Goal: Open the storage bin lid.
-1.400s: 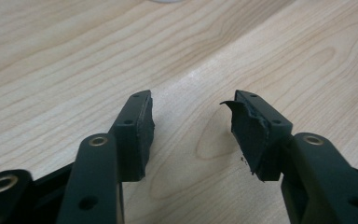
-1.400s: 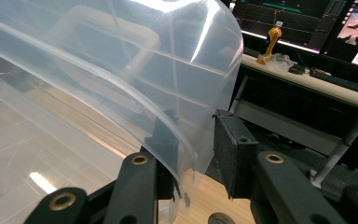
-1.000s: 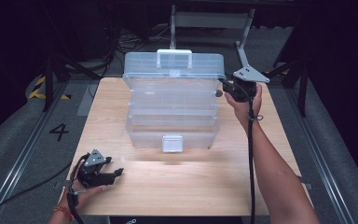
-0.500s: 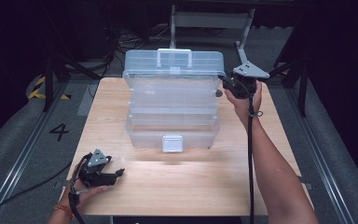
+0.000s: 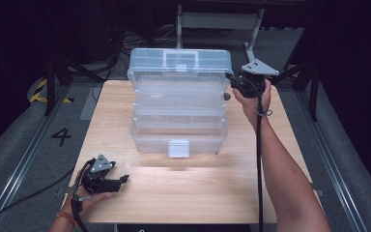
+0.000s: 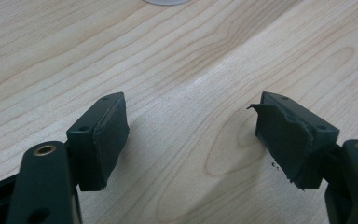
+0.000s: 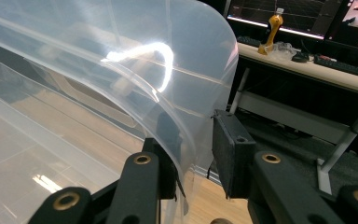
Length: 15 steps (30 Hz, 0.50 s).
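Currently, table: a light wooden table (image 5: 174, 193) is seen from above, with dark floor around it.
Storage box: a clear plastic storage box (image 5: 178, 111) is set on the far half of the table, near the middle; stepped tiers are shown, and a white latch (image 5: 178, 148) is on its near face.
Lid: the lid (image 5: 179, 62) is raised at the far side of the box, and a handle is seen on its top.
Right gripper: the right gripper (image 5: 233, 83) is held at the right end of the lid, at the far right of the table, by the right hand (image 5: 253, 99).
Right gripper fingers: in the right gripper view the jaws are set narrowly about the curved edge of the lid (image 7: 186, 107), one jaw behind the plastic and one outside; whether the lid is pinched or merely straddled cannot be told.
Left gripper: the left gripper (image 5: 121, 181) is held low at the near left corner of the table by the left hand (image 5: 84, 195), well apart from the box.
Left gripper fingers: the jaws are spread wide over bare wood (image 6: 186, 130), with nothing between them; a torn pad (image 6: 282, 135) is shown on one.
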### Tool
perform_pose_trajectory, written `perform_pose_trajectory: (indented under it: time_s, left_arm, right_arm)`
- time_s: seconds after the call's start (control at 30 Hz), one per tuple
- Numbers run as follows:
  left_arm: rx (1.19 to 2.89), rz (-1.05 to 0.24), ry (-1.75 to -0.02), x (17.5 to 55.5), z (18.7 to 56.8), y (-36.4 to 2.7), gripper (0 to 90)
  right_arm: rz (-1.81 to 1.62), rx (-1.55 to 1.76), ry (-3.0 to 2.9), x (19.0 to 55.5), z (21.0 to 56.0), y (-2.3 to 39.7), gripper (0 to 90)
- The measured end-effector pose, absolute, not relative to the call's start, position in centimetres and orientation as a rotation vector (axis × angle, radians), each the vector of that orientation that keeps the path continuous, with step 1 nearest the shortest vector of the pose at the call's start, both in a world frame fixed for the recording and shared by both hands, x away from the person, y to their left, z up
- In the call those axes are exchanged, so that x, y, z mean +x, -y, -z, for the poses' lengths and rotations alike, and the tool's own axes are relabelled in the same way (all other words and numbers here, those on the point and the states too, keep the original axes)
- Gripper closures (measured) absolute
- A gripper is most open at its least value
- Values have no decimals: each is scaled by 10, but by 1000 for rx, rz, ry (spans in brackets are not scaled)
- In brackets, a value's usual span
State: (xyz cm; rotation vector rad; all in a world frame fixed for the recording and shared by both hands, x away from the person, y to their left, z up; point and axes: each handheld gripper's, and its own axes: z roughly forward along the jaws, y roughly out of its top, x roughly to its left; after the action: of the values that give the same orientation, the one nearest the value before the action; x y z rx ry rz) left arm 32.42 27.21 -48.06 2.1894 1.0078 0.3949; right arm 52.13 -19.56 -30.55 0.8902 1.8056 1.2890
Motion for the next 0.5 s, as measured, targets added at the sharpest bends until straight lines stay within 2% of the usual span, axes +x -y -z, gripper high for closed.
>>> perform_pose_trajectory:
  time_s: [0.5]
  left_arm:
    - [2190,-395,-1007,324,481,-272,256]
  right_arm:
    - [-1281,914,-1816,534,300,195,727]
